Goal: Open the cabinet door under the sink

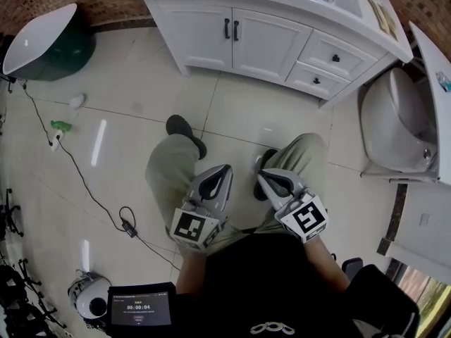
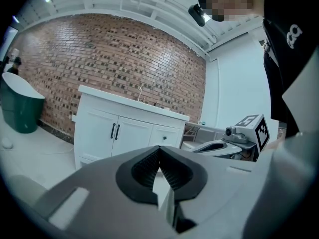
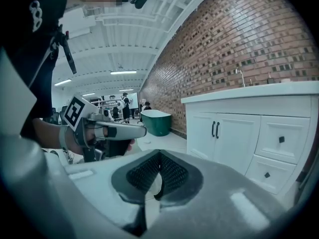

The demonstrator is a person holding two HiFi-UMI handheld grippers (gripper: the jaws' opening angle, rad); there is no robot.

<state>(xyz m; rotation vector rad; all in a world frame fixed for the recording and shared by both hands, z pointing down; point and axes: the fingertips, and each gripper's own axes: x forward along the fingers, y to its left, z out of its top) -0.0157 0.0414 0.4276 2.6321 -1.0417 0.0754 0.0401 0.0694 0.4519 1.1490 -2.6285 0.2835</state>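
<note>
A small screen [image 1: 139,306] at the bottom of the head view shows a timer reading 00:00:04. The tiny line above it is too small to read. The black shirt [image 1: 254,280] bears a white looped logo [image 1: 271,327], with no legible letters.

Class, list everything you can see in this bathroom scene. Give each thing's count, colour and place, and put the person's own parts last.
Sink cabinet: one, white, top centre, against the brick wall.
Cabinet doors: two, white with black handles, closed, on the cabinet front.
Drawers: two, white with black knobs, right of the doors.
Bathtub: one, green outside and white inside, top left.
Toilet: one, white, right of the cabinet.
Cable: one, black, on the tiled floor at left.
Screen device: one, black, bottom left.
Legs: two, olive trousers, centre.
Left hand-held gripper: one, grey, shut, empty.
Right hand-held gripper: one, grey, shut, empty.
</note>
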